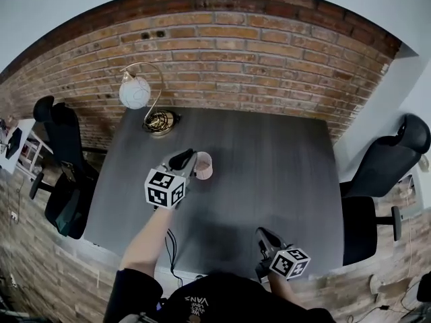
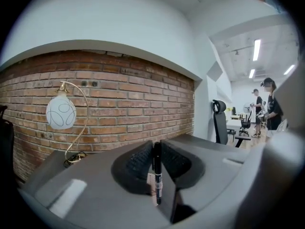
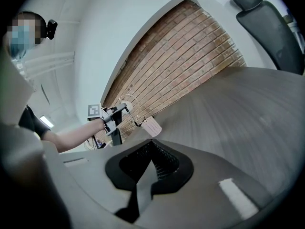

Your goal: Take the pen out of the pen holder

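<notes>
A black pen (image 2: 156,171) stands upright between the jaws of my left gripper (image 2: 156,149), which is shut on it. In the head view this gripper (image 1: 190,160) hovers over the dark table (image 1: 269,173), just left of the pink mesh pen holder (image 1: 203,165). The right gripper view shows the pen (image 3: 135,120) slanting from the left gripper (image 3: 114,118) down to the mouth of the holder (image 3: 151,127). My right gripper (image 3: 151,146) is shut with nothing in it. It sits near the table's front edge (image 1: 266,237), well away from the holder.
A white globe lamp (image 1: 135,91) on a gold coiled base (image 1: 160,121) stands at the table's back left. Black office chairs flank the table on the left (image 1: 64,140) and right (image 1: 387,160). A cable (image 1: 172,247) hangs over the front edge. The brick wall (image 1: 256,66) is behind.
</notes>
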A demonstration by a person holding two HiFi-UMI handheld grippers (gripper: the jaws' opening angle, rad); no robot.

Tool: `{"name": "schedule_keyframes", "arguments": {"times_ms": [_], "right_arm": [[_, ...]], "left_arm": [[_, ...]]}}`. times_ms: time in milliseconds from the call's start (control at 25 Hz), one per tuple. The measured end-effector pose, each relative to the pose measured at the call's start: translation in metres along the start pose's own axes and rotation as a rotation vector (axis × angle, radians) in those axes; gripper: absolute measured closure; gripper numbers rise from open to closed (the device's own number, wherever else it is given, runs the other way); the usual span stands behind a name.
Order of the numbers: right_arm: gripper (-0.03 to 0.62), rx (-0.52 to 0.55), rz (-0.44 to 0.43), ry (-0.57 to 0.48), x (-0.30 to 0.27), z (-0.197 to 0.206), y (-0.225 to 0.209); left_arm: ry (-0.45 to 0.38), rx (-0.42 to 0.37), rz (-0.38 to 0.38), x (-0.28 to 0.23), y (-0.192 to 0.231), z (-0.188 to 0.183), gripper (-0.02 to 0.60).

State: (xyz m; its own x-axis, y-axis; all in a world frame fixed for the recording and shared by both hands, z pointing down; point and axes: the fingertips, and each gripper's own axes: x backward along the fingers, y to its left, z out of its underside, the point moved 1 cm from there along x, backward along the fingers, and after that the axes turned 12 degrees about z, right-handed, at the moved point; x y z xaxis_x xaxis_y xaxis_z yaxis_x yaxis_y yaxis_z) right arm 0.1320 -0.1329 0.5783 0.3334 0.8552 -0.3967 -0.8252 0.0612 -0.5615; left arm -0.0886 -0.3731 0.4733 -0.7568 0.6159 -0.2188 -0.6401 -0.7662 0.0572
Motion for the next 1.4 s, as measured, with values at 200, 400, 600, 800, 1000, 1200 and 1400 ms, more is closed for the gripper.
{"name": "schedule_keyframes", "arguments": {"times_ms": [200,400,600,800,1000,1200,1400], "right_arm": [[0.592,0.011,-0.011,0.003,0.006,0.009,0.017],[0.592,0.024,-0.02,0.004,0.011,0.02,0.033],[0.592,0.03,-0.027,0.009,0.018,0.036,0.049],[0.592,0.037,-0.037,0.022,0.023,0.054,0.069],[0.592,0.043,-0.052,0.03,0.029,0.071,0.089],[0.592,0.051,-0.065,0.043,0.034,0.09,0.107],[0.592,0.065,-0.074,0.046,0.041,0.106,0.123]], "left_arm": [[-0.026,0.042,0.016,0.026,-0.012,0.006,0.477],[-0.034,0.057,0.024,0.054,-0.024,0.017,0.477],[-0.038,0.077,0.029,0.082,-0.038,0.035,0.477],[-0.035,0.111,0.034,0.116,-0.054,0.058,0.477],[-0.039,0.151,0.032,0.151,-0.07,0.079,0.477],[-0.04,0.2,0.025,0.184,-0.083,0.101,0.477],[-0.044,0.243,0.007,0.218,-0.097,0.122,0.477]]}}
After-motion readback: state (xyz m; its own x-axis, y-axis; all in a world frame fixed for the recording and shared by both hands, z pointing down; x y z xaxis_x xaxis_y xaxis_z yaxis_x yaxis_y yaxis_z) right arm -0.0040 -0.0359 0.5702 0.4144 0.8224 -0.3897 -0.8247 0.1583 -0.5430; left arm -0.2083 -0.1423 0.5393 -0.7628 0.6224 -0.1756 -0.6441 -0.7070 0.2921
